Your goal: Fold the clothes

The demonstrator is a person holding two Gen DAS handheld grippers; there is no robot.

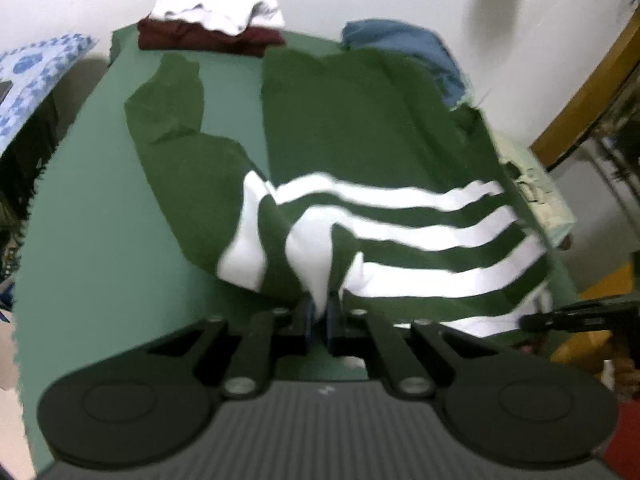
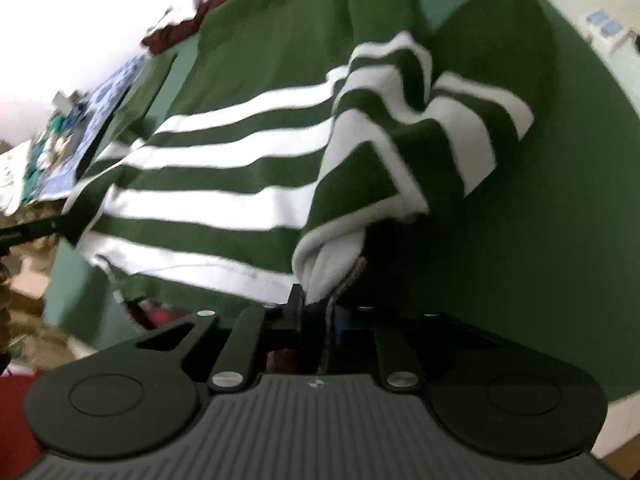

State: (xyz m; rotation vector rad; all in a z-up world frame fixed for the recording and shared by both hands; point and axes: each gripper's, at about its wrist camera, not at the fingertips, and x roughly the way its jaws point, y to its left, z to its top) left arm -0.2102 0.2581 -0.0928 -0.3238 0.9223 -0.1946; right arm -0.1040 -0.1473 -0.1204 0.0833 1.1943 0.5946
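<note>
Green striped sweater [image 1: 360, 128] lies spread toward twelve o'clock on the bench [image 1: 100, 240]; left gripper [image 1: 320, 312] and right gripper [image 2: 320, 300] each pinch its hem, ready to fold.

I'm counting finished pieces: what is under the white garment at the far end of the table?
The white garment lies on a folded maroon garment, which rests on the green table. Whether anything more lies between or beneath them is covered.
</note>
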